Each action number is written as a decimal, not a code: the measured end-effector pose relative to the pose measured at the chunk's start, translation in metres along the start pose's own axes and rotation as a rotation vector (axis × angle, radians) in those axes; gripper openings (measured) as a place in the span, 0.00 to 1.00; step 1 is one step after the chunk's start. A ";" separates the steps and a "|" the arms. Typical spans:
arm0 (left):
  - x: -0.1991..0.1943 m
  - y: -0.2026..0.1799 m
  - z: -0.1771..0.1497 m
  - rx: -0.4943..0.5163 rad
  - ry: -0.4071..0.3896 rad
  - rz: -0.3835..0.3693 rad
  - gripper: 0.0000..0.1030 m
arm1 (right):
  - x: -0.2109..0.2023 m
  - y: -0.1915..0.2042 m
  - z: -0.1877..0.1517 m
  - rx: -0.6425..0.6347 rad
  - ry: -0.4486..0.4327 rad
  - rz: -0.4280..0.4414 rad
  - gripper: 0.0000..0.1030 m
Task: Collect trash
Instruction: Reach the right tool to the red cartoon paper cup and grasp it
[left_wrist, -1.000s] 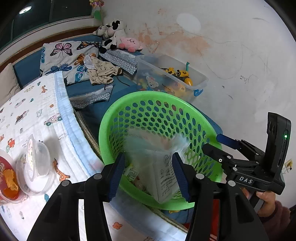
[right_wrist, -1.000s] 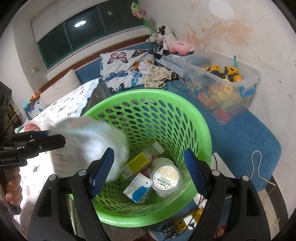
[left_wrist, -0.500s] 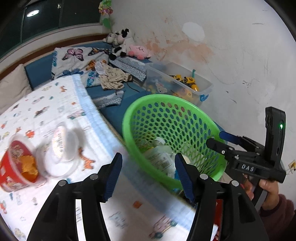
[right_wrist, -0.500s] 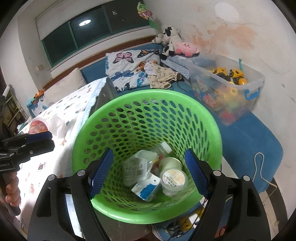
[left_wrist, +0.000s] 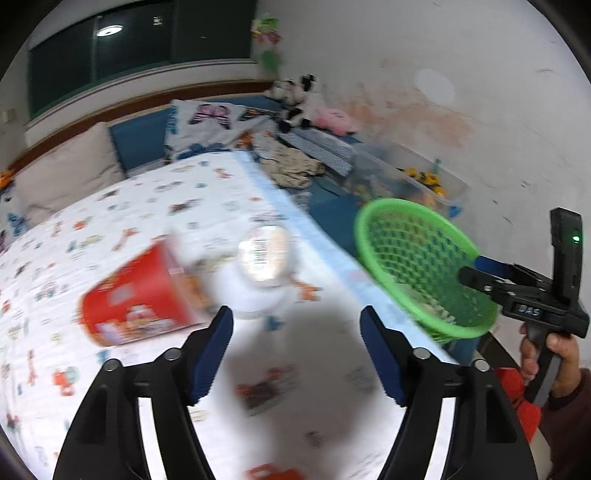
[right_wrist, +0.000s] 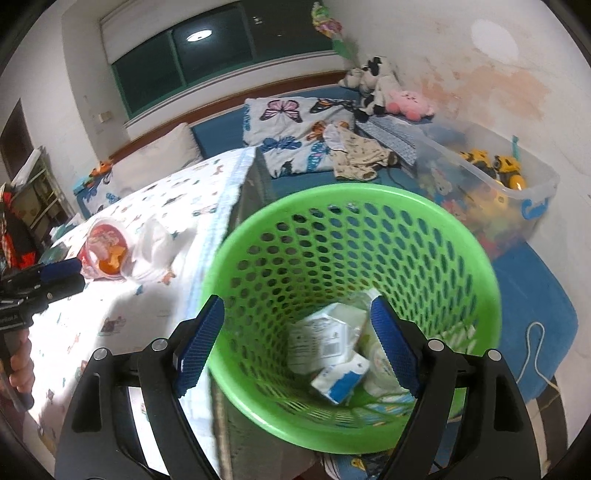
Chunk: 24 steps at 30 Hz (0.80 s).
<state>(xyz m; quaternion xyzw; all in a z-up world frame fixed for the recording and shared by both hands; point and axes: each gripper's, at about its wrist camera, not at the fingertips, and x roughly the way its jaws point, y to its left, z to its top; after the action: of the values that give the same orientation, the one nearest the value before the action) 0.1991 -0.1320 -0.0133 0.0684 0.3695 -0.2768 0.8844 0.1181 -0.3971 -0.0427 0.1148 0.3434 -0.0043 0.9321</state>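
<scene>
My left gripper hangs over the patterned table cloth, its jaws opening with nothing between them; it also shows at the left edge of the right wrist view. Just ahead of it a red cup lies on its side beside a clear lidded tub, both blurred. The green mesh basket stands off the table's right edge and holds a white packet, a small blue-and-white carton and a round cup. My right gripper hovers over the basket's near rim, its jaws opening, pads pressing on nothing.
A clear toy bin stands against the stained wall behind the basket. Butterfly pillow, clothes and plush toys lie on the blue bench. A white cord trails on the blue mat at the right. A hand grips the right gripper's handle.
The left gripper let the white packet drop into the basket, then swung left over the table toward the red cup, its jaws wider. The right gripper stayed over the basket, jaws slightly wider.
</scene>
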 end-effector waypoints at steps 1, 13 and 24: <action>-0.003 0.010 -0.002 -0.008 -0.007 0.021 0.72 | 0.001 0.003 0.001 -0.004 0.002 0.005 0.79; -0.008 0.091 -0.024 -0.131 0.018 0.126 0.76 | 0.021 0.045 0.010 -0.059 0.027 0.067 0.80; -0.013 0.120 -0.032 -0.237 0.027 0.123 0.79 | 0.043 0.091 0.020 -0.144 0.061 0.124 0.80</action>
<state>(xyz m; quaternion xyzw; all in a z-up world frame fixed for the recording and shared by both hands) 0.2370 -0.0156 -0.0375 -0.0102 0.4064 -0.1758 0.8966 0.1718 -0.3096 -0.0361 0.0686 0.3633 0.0818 0.9255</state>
